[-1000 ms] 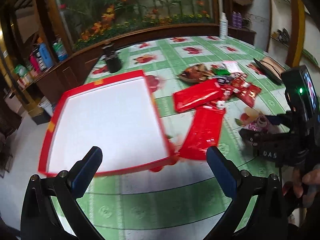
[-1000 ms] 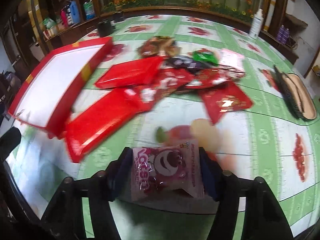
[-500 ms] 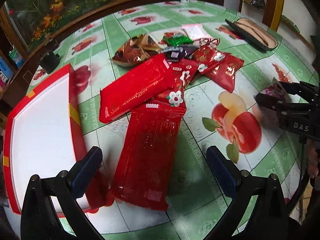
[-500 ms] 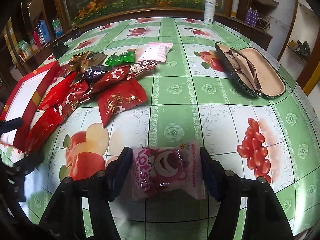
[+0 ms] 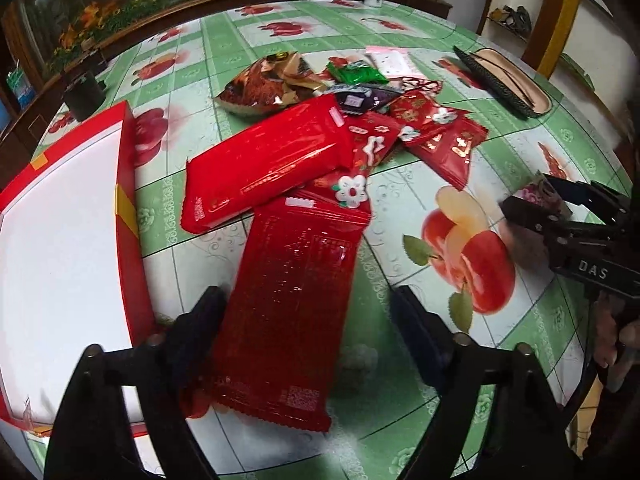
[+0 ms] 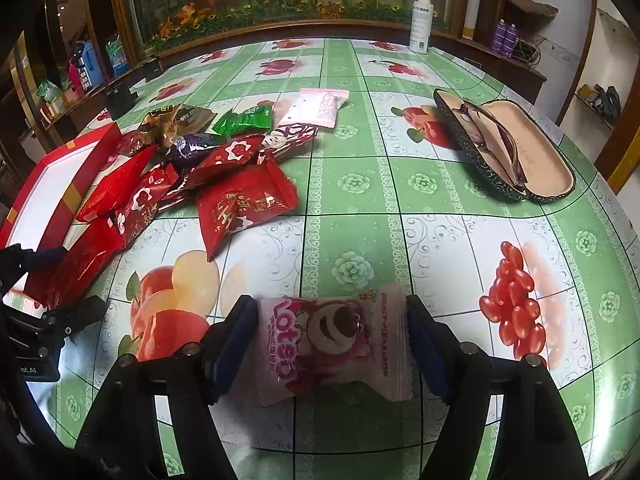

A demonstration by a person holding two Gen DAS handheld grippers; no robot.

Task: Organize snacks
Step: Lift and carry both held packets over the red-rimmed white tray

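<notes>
The long red snack packet (image 5: 288,300) lies flat on the table (image 5: 404,216) between the fingers of the left claw (image 5: 306,320); those jaws are closing, the left finger at the packet's edge, the right finger with a gap beside it. At the packet's 12 o'clock a second long red packet (image 5: 268,164) overlaps its top end, and beyond that sits a heap of small wrapped snacks (image 5: 416,120), blocking the way forward; at its 9 o'clock, just beside it, stands the wall of the red-rimmed white tray (image 5: 128,216), leaving little room on that side. At 3 o'clock the tablecloth is bare up to the right claw (image 6: 330,336), whose jaws are opening around the pink bear-print candy packet (image 6: 332,344); the packet rests on the table with both pads near its ends, whether they press I cannot tell. At 1 o'clock from the pink packet, well apart, an open glasses case (image 6: 512,152) lies near the table's edge; a white spray bottle (image 6: 421,20) stands at the far rim.
</notes>
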